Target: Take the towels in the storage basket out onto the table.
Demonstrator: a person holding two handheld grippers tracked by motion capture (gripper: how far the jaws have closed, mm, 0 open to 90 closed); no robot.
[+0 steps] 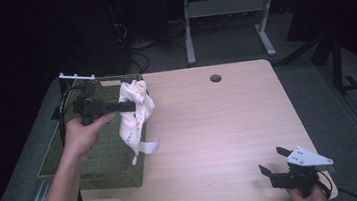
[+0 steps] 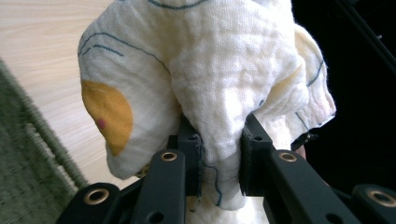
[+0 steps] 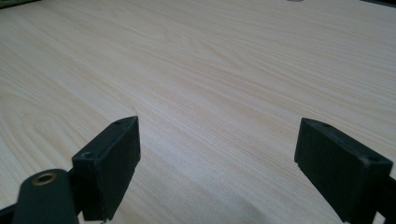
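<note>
Over the right edge of the green basket [image 1: 102,153], at the left end of the table [image 1: 219,126], hangs the cloth [image 1: 135,110], bunched up and held off the surface, with its lower tail trailing down past the basket's rim onto the wood. The left gripper [image 1: 128,106] has it pinched: in the left gripper view the jaws are closed down to a narrow gap with a thick fold of the cloth [image 2: 219,93] squeezed between them, and the rest billows out above and to both sides. My guess is it's being lifted out of the basket toward the open tabletop, or the other way round, can't really tell which from this alone. Grabbing it by a gathered fold keeps the whole thing coming along in one lump.

Looks-wise it's a soft cream-white fabric with a crinkly, gauzy weave, thin blue-grey lines drawn across it, and a big orange-yellow patch with a small pink dot on one lobe. Pretty floppy stuff, so I'd expect it to sag and drape wherever it gets set down.

Further out, the right gripper [image 1: 278,163] sits near the front right corner of the table, jaws spread wide with nothing between them, just bare wood grain in its own view. It seems to be waiting its turn, maybe to catch a corner once the cloth comes over.
</note>
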